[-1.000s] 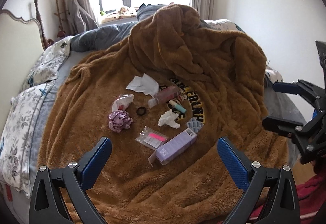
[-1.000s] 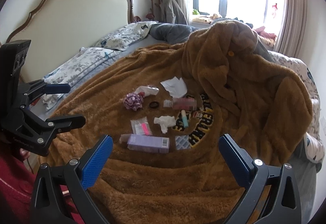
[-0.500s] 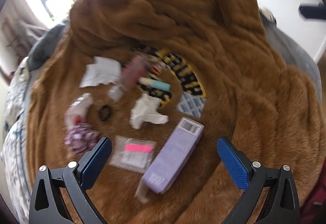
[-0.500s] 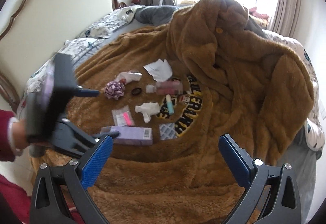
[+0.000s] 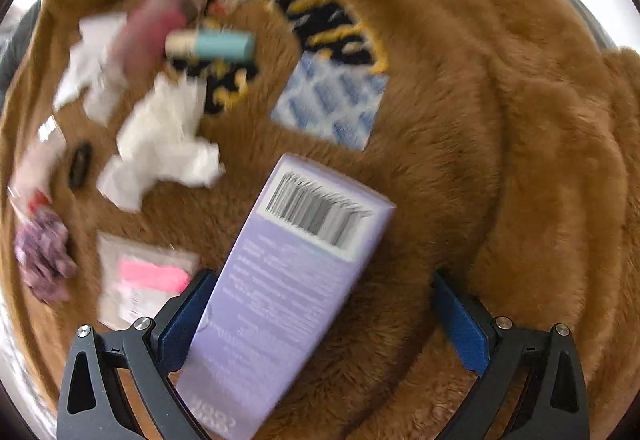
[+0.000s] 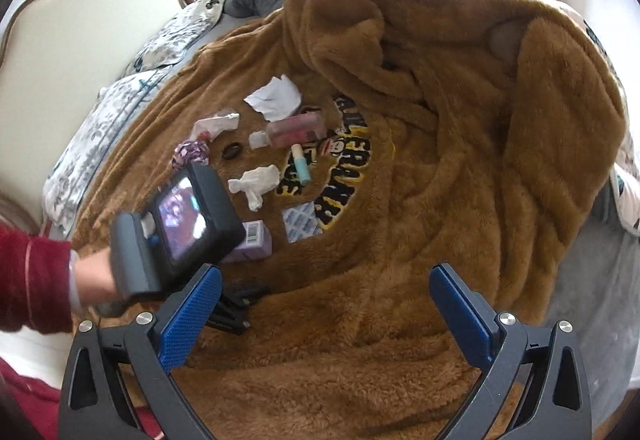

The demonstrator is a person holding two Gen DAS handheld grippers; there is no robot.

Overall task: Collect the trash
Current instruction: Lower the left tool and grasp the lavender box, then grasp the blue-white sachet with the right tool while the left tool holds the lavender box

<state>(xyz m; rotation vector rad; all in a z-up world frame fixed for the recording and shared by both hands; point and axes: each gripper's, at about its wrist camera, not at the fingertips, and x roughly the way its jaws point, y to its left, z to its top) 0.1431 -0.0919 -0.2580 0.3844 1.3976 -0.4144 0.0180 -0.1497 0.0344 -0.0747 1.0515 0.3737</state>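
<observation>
The left gripper point(image 5: 324, 316) is spread wide and low over the bed, its blue pads on either side of the lavender box point(image 5: 280, 292); the box lies between them, its near end against the left pad and clear of the right one, so nothing is clamped. The right gripper point(image 6: 326, 314) hangs farther back above the blanket, also spread wide and empty.

The brown fleece blanket point(image 6: 460, 180) covers most of the bed, bunched into a high fold toward the window, with black and yellow lettering point(image 6: 340, 180) stitched on it. A cream headboard point(image 6: 80, 12) and floral pillows point(image 6: 120, 100) sit at the left of the right wrist view. There a hand point(image 6: 94, 280) in a red sleeve point(image 6: 32, 276) holds the left gripper's body down over the box.

Around the box lie the smaller things: a blue-patterned sachet point(image 5: 332, 104) just beyond its barcode end, a crumpled white tissue point(image 5: 160, 144) to the left, a clear packet with a pink strip point(image 5: 144, 280) beside the left pad, and a purple scrunchie point(image 5: 42, 252) at the edge. Farther off are a flat white paper point(image 6: 276, 98), a pink bottle point(image 6: 294, 128), a teal-capped tube point(image 5: 212, 44), a second wrapper point(image 6: 214, 124) and a dark hair ring point(image 6: 233, 151).
</observation>
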